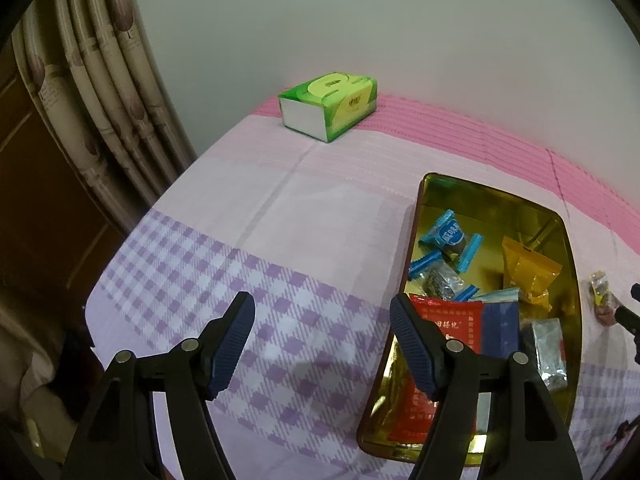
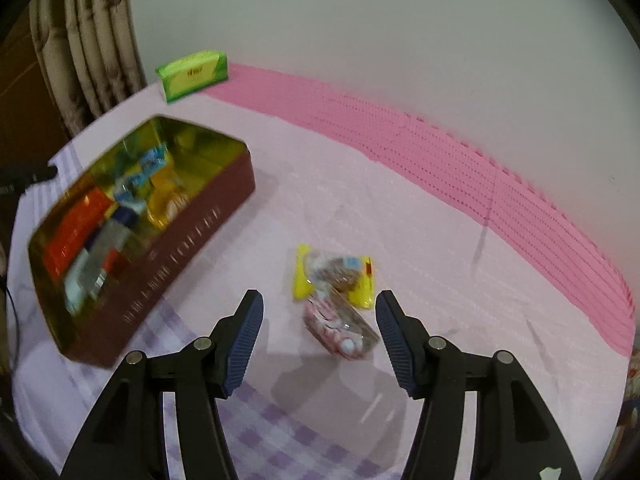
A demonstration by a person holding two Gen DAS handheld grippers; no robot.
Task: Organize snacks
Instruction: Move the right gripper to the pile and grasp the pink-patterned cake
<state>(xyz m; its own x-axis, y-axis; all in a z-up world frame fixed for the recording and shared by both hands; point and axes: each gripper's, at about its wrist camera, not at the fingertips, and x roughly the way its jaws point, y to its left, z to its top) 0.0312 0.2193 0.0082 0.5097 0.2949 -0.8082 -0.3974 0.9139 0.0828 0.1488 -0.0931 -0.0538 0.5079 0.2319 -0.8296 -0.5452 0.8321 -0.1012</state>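
Both claws hang open and empty: the left claw (image 1: 322,344) and the right claw (image 2: 319,340). Two loose snack packets (image 2: 340,292) lie on the tabletop (image 2: 420,240) at the right claw's 12 o'clock. One tin (image 2: 188,224) of snacks sits at 10 o'clock; one green tissue box (image 2: 192,74) beyond, at 11.

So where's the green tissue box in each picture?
Left wrist view: the green tissue box sits at the top middle, at the far edge of the cloth near the wall.
Right wrist view: the same box is at the upper left, beside the curtain.
Shared landmark: the gold snack tin lies nearer the camera than the box in both views.
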